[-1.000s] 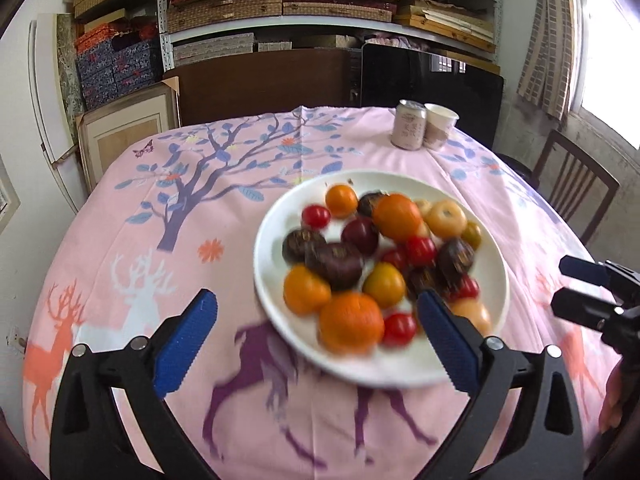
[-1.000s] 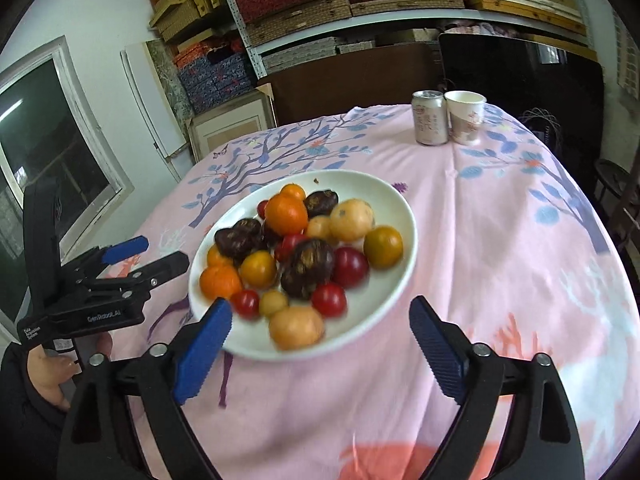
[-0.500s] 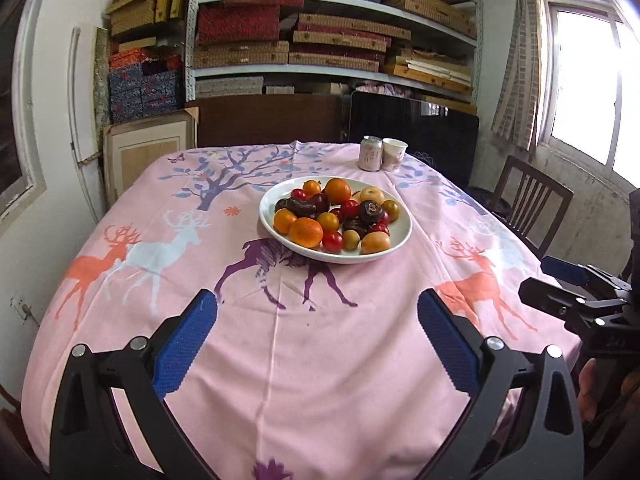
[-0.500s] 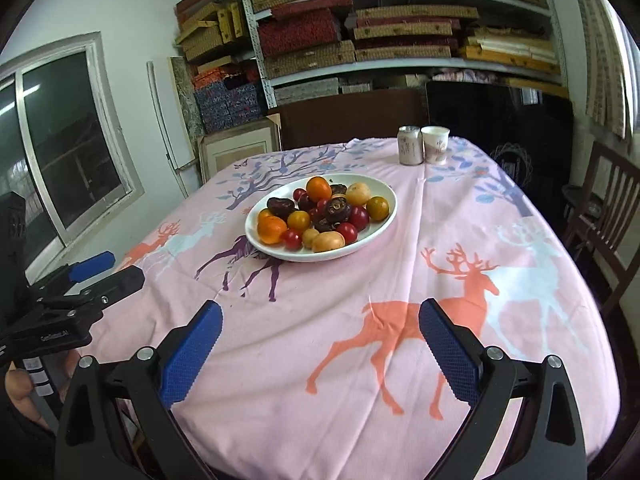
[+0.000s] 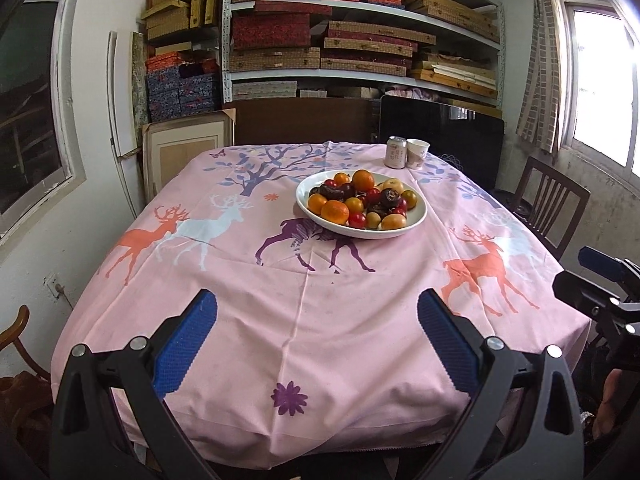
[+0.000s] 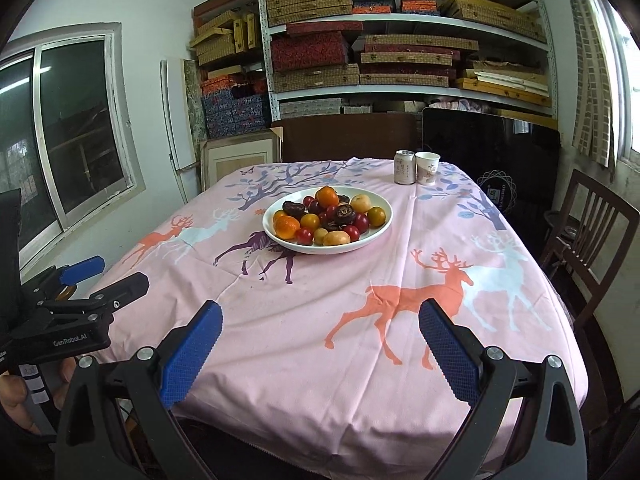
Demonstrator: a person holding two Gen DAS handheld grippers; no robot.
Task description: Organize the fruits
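Note:
A white plate (image 5: 418,218) (image 6: 380,204) heaped with mixed fruit stands past the middle of the pink deer-print tablecloth (image 5: 248,312) (image 6: 320,320). The pile holds oranges (image 5: 335,212) (image 6: 286,227), red cherry tomatoes (image 5: 357,220), dark plums (image 6: 295,209) and yellow fruits (image 6: 336,238). My left gripper (image 5: 318,338) is open and empty, held back over the near table edge. My right gripper (image 6: 320,342) is open and empty, also over the near edge. Each gripper shows at the side of the other's view.
A drink can (image 5: 396,153) (image 6: 405,167) and a paper cup (image 5: 417,154) (image 6: 427,168) stand at the table's far right. A wooden chair (image 5: 550,208) (image 6: 592,248) is on the right. Shelves of boxes (image 5: 360,40) line the back wall.
Both grippers have pulled far back from just above the plate to the near table edge. The plate now looks small and distant. Both stay open and empty.

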